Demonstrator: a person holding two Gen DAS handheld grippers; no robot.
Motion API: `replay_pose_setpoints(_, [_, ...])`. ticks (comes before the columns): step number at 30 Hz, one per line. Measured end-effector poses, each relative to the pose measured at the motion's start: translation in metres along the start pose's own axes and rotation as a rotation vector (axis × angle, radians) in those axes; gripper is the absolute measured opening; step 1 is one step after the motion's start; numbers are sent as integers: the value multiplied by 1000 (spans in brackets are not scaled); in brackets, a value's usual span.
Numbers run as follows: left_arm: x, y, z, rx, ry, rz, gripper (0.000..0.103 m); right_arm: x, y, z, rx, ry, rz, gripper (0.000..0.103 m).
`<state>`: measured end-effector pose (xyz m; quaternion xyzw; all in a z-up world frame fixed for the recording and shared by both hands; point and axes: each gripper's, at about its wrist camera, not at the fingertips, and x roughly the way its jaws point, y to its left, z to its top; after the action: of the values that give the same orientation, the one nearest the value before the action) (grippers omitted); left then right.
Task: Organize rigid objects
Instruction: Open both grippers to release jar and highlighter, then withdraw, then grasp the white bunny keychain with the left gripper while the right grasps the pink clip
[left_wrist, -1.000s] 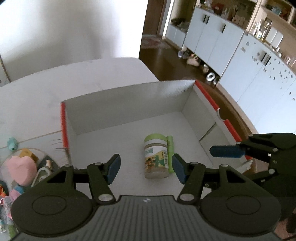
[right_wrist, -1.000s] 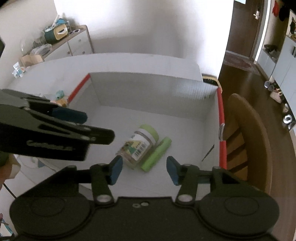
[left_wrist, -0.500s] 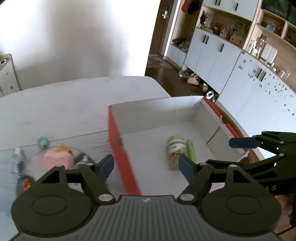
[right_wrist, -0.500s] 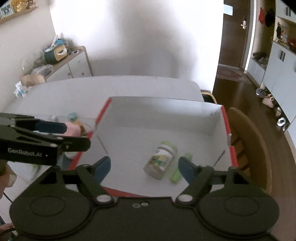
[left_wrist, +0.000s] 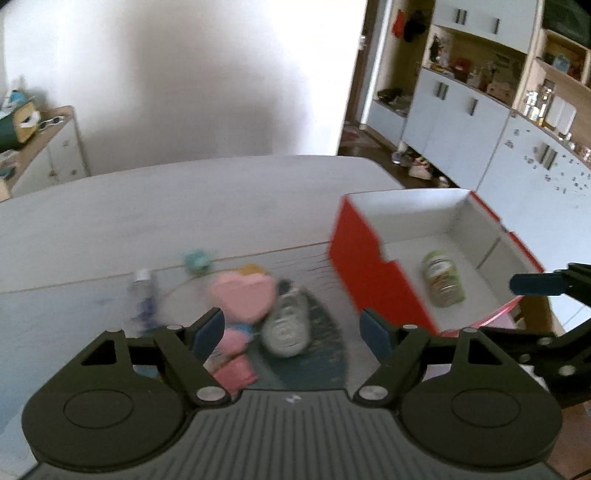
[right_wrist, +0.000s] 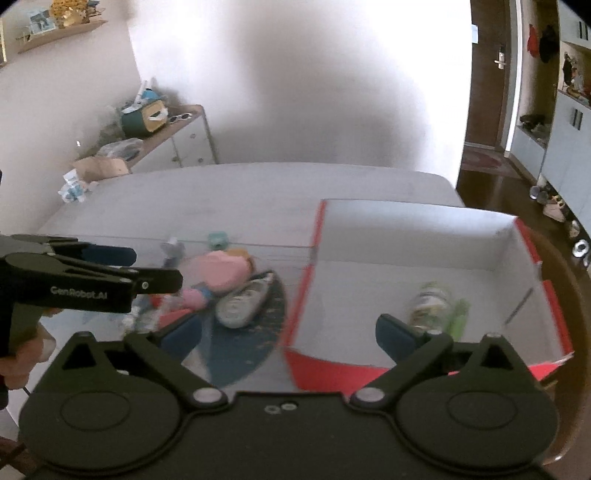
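Wide pale grey table (left_wrist: 184, 206), then red-walled white-lined cardboard box (left_wrist: 373, 280) on its right side. Inside the box, green-lidded labelled jar (left_wrist: 443, 278) lying down; left of the box, pink heart-shaped block (left_wrist: 243, 295) among blurred small items. Left gripper (left_wrist: 291, 328) and right gripper (right_wrist: 288, 336) both spread wide, gripping nothing.

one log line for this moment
left hand-held gripper: open, empty | right hand-held gripper: open, empty | box: jar, green tube

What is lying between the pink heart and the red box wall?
In the left wrist view, a small grey-white shoe lies between the pink heart and the red box wall.
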<state>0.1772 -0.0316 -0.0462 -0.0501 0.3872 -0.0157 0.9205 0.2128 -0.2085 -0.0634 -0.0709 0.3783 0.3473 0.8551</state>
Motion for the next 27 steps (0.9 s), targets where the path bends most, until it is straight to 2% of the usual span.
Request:
replay_pose_setpoints(10, [-10,70,-35,-41,13,43,83,28,53,-10,-2,10,41,102])
replay_pose_setpoints(20, [-1,116,-72,-143,40,90,83,65,85,-9,-9,42,-26,102])
replay_pose_setpoints(23, [7,129,-79,-223,66,58,83,79,89,-6,-6,46,-53,102])
replay_pose_setpoints(27, [15,136,-86,-242,72,95,83,98,93,-7,-10,76,-76,102])
